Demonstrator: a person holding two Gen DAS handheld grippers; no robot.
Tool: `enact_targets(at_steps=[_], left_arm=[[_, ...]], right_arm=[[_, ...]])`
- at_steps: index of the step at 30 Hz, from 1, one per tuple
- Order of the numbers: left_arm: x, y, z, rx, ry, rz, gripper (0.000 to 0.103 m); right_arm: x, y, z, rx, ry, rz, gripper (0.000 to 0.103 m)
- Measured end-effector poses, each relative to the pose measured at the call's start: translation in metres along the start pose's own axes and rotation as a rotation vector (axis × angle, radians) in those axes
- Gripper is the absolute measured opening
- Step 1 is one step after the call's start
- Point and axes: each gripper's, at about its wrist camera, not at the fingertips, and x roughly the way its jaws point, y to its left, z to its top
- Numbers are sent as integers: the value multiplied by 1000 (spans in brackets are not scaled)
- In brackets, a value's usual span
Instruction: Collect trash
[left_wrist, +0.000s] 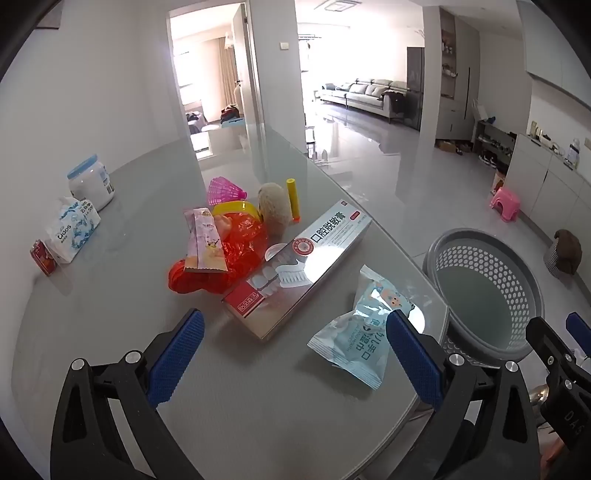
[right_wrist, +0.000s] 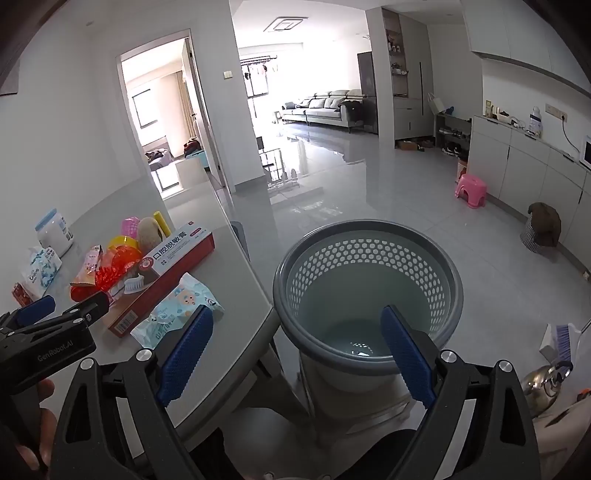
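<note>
Two grippers hang with their jaws spread wide and nothing held: the left gripper (left_wrist: 295, 354) over the grey table (left_wrist: 240, 406), the right gripper (right_wrist: 295, 354) off the table's edge, over the grey bin (right_wrist: 369, 236). Nearest the left one lies a pale blue wipes pack (left_wrist: 354, 332), touching its right pad at the table's rim. Just beyond sits a long toothpaste box (left_wrist: 295, 273), with crumpled red wrap (left_wrist: 236, 258) and a pink sachet (left_wrist: 205, 240) against its far-left side. Behind these stand a yellow ring (left_wrist: 229, 208), a pink cup (left_wrist: 225, 190), a tan sponge (left_wrist: 271, 206) and a yellow tube (left_wrist: 292, 199). Well off left are a tissue pack (left_wrist: 74, 229), a small red box (left_wrist: 42, 256) and a white jar (left_wrist: 90, 181).
</note>
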Motion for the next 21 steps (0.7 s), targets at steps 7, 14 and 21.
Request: enact_targets(at_steps=[7, 14, 21], left_arm=[[-2, 4, -1, -1, -10, 0, 97], [-6, -3, -3, 8, -13, -3, 97], [-8, -5, -4, 18, -12, -11, 97]], right_arm=[[1, 0, 0, -10, -2, 1, 88], [-1, 12, 1, -28, -9, 8, 88], [-1, 19, -1, -39, -12, 12, 88]])
